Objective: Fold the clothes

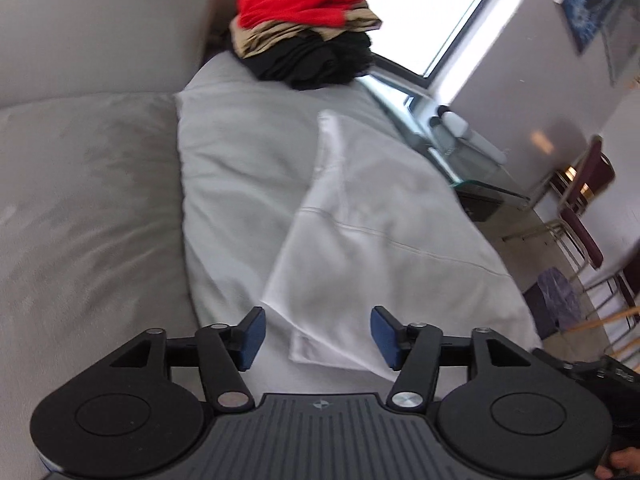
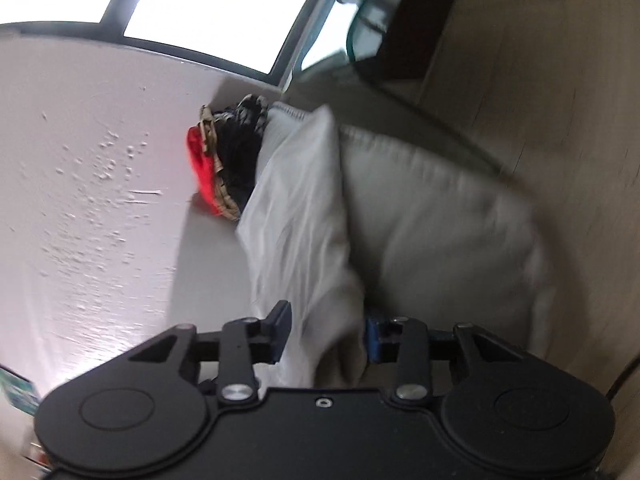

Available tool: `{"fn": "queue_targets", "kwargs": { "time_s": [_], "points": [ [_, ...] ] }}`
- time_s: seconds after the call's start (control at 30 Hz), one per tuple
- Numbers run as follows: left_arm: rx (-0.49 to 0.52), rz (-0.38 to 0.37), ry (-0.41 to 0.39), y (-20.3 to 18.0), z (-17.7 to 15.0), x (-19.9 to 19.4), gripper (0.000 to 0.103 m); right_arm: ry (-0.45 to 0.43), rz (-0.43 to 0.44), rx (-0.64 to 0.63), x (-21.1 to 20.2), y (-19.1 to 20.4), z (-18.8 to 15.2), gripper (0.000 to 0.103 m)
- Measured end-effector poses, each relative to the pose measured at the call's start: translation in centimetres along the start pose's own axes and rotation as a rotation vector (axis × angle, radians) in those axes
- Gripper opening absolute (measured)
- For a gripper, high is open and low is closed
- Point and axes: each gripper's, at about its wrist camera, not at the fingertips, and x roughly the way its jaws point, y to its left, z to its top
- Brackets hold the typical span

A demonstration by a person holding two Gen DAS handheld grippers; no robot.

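left gripper [image 1: 318,336] fills the bottom of its view, blue pads [image 1: 253,338] well apart, nothing pinched. the near corner of the white garment [image 1: 372,248] lies below and between the fingers, not touched by either pad as far as the frame shows. a bit of the person's hand [image 1: 622,462] shows at the bottom right edge, on the handle.

right gripper [image 2: 326,340]: jaws partly open, with a fold of the white garment [image 2: 316,320] hanging between them. the cloth fills most of the gap and looks to lie against the right pad [image 2: 373,340]; the left pad looks just clear of it. can't tell if it's a firm pinch; the frame is motion-blurred.

the white garment is spread flat on a pale grey pillow [image 1: 224,168], which sits on a grey sofa [image 1: 80,200]. a seam line runs across the cloth. it's folded lengthwise, narrow end toward the far side.

at the far end of the pillow, a stack of folded clothes [image 1: 308,36]: red on top, tan in the middle, black at the bottom. the right wrist view shows the same stack [image 2: 224,164] sideways, against the wall.

background in the left wrist view: bright window [image 1: 428,12], glass table [image 1: 472,160], dark red chairs [image 1: 580,216], framed picture [image 1: 592,4] on the wall. all blurred.
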Motion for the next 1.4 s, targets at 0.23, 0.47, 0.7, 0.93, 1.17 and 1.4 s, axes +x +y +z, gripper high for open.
{"fn": "queue_targets", "kwargs": {
  "time_s": [0.23,0.47,0.7,0.93,1.17,1.4],
  "points": [
    [0.082,0.065,0.049,-3.6,-1.0,-1.7,0.066,-0.08,-0.131,-0.042,0.6,2.9,-2.8,0.006],
    [0.149,0.144,0.082,-5.5,-2.5,-3.0,0.086,-0.033,-0.303,-0.132,-0.4,5.0,-3.2,0.045],
    [0.233,0.267,0.064,-8.2,-2.2,-4.9,0.095,-0.088,-0.475,-0.524,-2.3,13.4,-6.5,0.086],
    [0.172,0.216,0.065,-9.9,-1.9,-8.5,0.101,-0.075,-0.624,-0.703,-4.1,19.3,-8.0,0.103],
    [0.202,0.199,0.022,-11.3,-3.2,-11.6,0.102,-0.054,-0.655,-0.701,-6.1,21.4,-10.0,0.103],
    [0.195,0.175,-0.003,-11.2,-4.5,-13.2,0.102,-0.067,-0.659,-0.681,-7.6,21.9,-11.8,0.103]
  ]
}}
